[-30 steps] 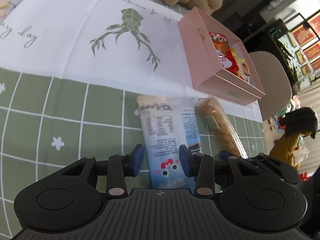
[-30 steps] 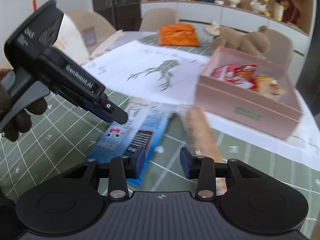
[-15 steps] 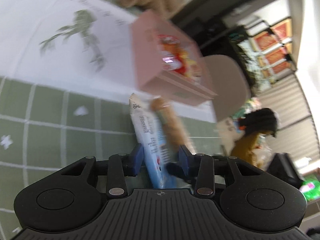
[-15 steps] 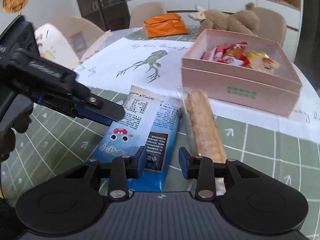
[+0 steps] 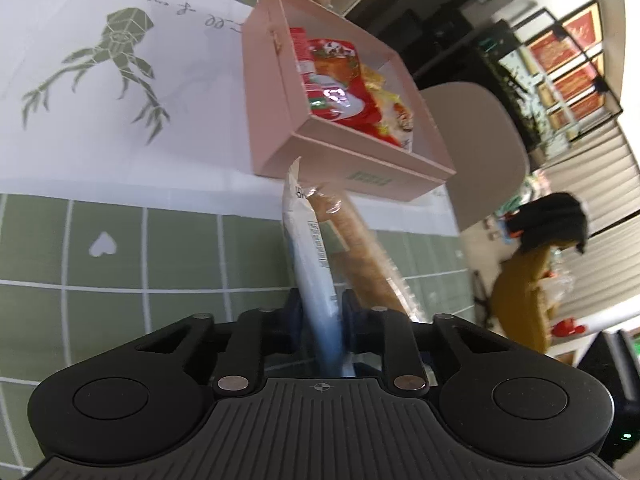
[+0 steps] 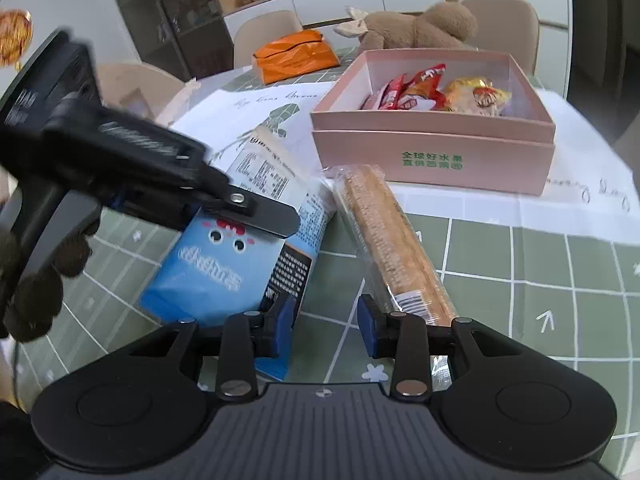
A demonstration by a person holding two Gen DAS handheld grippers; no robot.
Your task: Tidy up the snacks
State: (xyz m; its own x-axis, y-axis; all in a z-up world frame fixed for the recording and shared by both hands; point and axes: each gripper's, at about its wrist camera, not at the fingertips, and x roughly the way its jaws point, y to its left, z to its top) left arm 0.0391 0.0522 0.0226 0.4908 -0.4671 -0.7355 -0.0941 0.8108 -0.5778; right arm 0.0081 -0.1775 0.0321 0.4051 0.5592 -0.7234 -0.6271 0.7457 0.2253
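My left gripper (image 5: pixel 318 316) is shut on the blue-and-white snack bag (image 5: pixel 310 264), which stands on edge between its fingers. In the right wrist view the left gripper (image 6: pixel 256 212) clamps the bag (image 6: pixel 240 256) near its middle and tilts it off the mat. A long clear-wrapped biscuit pack (image 6: pixel 388 240) lies beside the bag; it also shows in the left wrist view (image 5: pixel 360 256). The pink box (image 6: pixel 432 152) behind holds red and yellow snack packets (image 6: pixel 436 92). My right gripper (image 6: pixel 326 320) is open and empty, low over the mat in front of the biscuit pack.
A green grid mat (image 6: pixel 520 276) and a white printed paper (image 5: pixel 100 80) cover the table. A brown plush toy (image 6: pixel 416 24) and an orange pouch (image 6: pixel 296 56) lie behind the box. Chairs (image 5: pixel 488 152) stand around the table.
My left gripper has closed on the blue bag and turned it up on its edge, toward the pink box. My right gripper has moved a little closer to the biscuit pack, still open.
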